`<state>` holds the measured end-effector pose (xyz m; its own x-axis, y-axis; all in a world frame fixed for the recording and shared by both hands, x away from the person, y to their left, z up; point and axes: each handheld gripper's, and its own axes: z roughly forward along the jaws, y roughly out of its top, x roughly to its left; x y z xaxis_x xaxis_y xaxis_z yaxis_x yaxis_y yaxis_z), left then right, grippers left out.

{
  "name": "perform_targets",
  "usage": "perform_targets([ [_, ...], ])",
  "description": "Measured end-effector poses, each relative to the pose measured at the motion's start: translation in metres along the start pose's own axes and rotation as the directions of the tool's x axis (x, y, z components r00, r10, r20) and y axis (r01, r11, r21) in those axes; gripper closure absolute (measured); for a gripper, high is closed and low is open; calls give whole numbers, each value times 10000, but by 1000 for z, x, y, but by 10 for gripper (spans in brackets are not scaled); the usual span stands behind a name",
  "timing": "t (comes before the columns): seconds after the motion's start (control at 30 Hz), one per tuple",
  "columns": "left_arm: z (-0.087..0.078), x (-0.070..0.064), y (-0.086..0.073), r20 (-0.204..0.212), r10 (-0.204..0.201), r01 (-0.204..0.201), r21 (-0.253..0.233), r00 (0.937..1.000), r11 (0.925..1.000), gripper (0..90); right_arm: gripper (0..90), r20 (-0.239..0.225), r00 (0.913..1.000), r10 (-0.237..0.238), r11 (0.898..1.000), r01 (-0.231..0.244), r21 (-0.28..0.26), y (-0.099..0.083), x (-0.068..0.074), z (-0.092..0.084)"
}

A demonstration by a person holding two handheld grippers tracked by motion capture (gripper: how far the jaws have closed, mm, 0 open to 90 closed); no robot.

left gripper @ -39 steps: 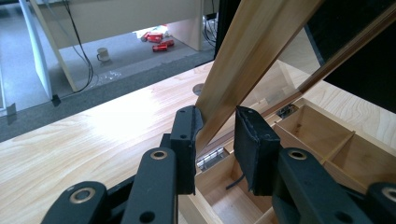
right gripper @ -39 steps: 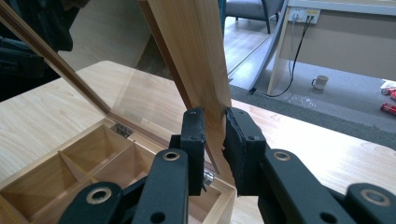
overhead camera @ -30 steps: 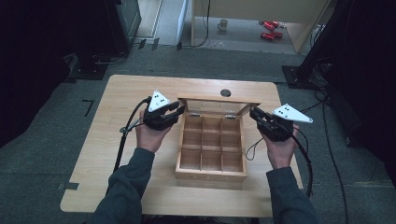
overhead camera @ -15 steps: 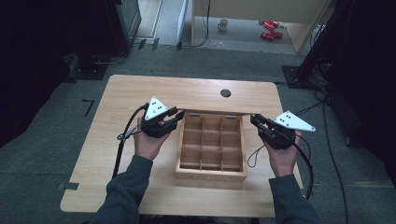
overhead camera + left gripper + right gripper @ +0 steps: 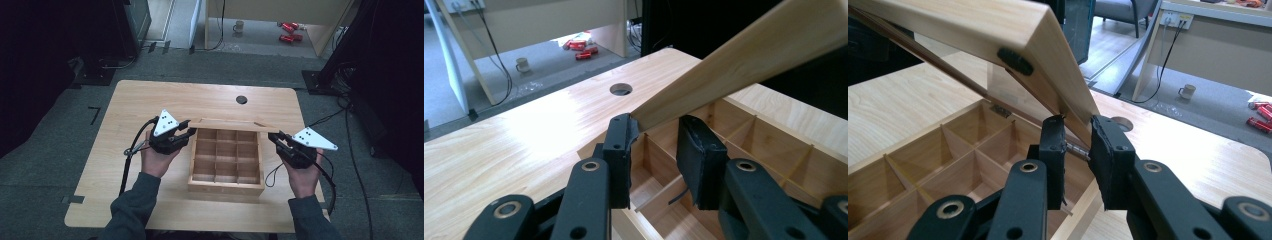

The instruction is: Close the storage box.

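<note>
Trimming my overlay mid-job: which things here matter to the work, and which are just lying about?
In the job: wooden box, lid, left gripper, right gripper.
Lying about: mug, red items, both on the floor.

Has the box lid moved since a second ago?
Yes. The lid has swung down toward the near side, its free edge now farther from the round hole.
</note>
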<state>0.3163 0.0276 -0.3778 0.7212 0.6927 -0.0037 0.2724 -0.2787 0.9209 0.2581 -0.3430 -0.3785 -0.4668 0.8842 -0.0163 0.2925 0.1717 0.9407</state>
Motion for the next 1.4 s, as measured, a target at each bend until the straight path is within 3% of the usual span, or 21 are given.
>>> perform_targets([
  [0.3,-9,-5,-4,162,-46,48,-180,9999,9998,678,767,-1,10000,-98,9999,98,-36,-5,6,-7],
  [0.73,-19,-16,-7,46,262,-262,-186,9996,9995,667,753,-28,9996,-277,9996,276,-67,-9,12,-17],
  [0.97,-23,-19,-8,11,340,-340,-249,9994,9991,664,749,-135,9999,-87,9994,82,-325,-10,17,-26],
  [1.4,-28,-25,-16,72,393,-391,-250,9992,9989,662,733,-126,9999,41,9995,-45,-306,-17,24,-33],
])
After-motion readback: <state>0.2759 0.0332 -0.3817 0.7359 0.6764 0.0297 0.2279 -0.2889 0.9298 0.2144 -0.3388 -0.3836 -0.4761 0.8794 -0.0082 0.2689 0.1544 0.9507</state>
